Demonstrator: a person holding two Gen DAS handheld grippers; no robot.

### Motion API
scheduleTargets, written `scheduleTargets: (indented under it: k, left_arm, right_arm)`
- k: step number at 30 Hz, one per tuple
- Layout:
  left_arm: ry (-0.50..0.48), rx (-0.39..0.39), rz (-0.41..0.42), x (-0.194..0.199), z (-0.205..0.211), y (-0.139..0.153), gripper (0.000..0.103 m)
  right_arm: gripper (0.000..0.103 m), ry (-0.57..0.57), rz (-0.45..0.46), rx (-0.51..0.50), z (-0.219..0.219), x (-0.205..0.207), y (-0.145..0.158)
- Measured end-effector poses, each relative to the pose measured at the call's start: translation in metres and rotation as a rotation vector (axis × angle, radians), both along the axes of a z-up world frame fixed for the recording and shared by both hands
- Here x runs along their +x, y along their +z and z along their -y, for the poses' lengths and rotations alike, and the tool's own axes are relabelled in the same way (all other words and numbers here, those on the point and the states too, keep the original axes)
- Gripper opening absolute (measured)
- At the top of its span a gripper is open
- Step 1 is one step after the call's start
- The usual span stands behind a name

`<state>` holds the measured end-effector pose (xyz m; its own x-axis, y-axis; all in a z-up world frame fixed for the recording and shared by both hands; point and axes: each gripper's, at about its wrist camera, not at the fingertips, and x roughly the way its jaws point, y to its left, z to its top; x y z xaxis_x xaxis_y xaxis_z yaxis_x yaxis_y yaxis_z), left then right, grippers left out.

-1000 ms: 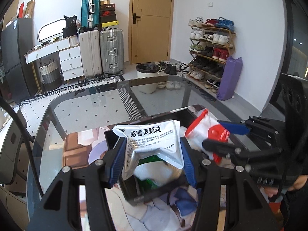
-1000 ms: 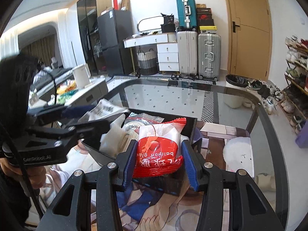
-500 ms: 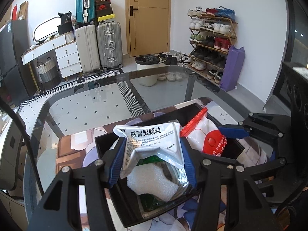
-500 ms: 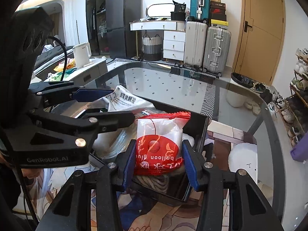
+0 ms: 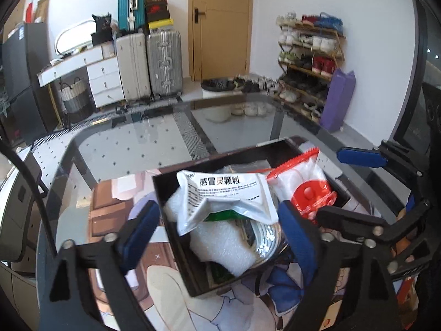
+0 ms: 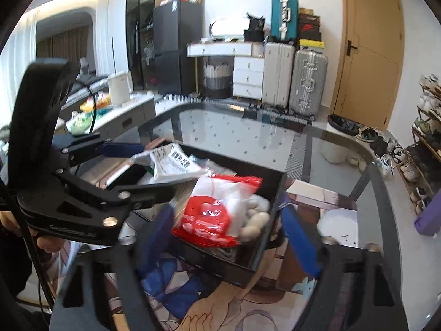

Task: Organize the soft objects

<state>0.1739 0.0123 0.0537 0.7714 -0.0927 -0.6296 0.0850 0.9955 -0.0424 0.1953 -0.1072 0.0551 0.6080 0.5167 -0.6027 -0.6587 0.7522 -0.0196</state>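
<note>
A black box (image 5: pixel 176 237) on the glass table holds soft packets. In the left wrist view, a white sachet with black print (image 5: pixel 228 195) lies on white foam wrap (image 5: pixel 220 248) in the box. My left gripper (image 5: pixel 219 231) has its jaws opening, and the blue pads stand clear on either side of the sachet. Beside the sachet rests a red-and-white bag (image 5: pixel 306 184). In the right wrist view that bag (image 6: pixel 217 212) lies tilted in the box (image 6: pixel 220 264). My right gripper (image 6: pixel 228 234) is opening too, with its pads off the bag. The left gripper (image 6: pixel 148 168) hovers over the sachet (image 6: pixel 173 162).
The box sits on a printed mat (image 5: pixel 115 215) on the glass table (image 6: pixel 248 138). A white round object (image 6: pixel 339 226) lies on the mat, right of the box. A person's hand (image 6: pixel 8 220) holds the left gripper. Suitcases, drawers and a shoe rack stand beyond the table.
Both grippers went from shut to open. The white sachet and the red-and-white bag left the pads and now lie in the black box.
</note>
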Motion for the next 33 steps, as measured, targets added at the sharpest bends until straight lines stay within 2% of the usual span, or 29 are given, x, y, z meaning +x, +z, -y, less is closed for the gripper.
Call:
scheduleTargets:
  k: [2, 4, 7, 12, 18, 24, 30, 33]
  left_arm:
    - [-0.003, -0.002, 0.031, -0.01, -0.001, 0.004, 0.094]
    - [0.008, 0.005, 0.072, -0.021, -0.001, 0.007, 0.103]
    - [0.022, 0.02, 0.122, -0.037, 0.0, 0.007, 0.103]
    - [0.056, 0.017, 0.159, -0.058, -0.003, 0.0, 0.103]
    - [0.117, 0.001, 0.189, -0.073, -0.012, -0.01, 0.103]
    - [0.14, -0.034, 0.17, -0.077, -0.021, -0.02, 0.103]
    - [0.161, -0.014, 0.178, -0.081, -0.023, -0.027, 0.103]
    - [0.176, -0.015, 0.21, -0.083, -0.024, -0.024, 0.103]
  right_arm:
    - [0.093, 0.0, 0.003, 0.046, 0.01, -0.004, 0.003]
    - [0.102, 0.0, -0.004, 0.089, 0.019, -0.008, 0.005]
    - [0.102, -0.01, -0.004, 0.145, 0.029, -0.016, 0.004]
    - [0.102, -0.037, 0.022, 0.242, 0.047, -0.029, 0.001]
    - [0.103, -0.02, 0.072, 0.228, 0.049, -0.048, -0.002]
    - [0.103, -0.009, 0.093, 0.249, 0.047, -0.061, -0.005]
    - [0.103, 0.001, 0.133, 0.236, 0.04, -0.074, -0.008]
    - [0.103, 0.007, 0.141, 0.228, 0.035, -0.075, -0.01]
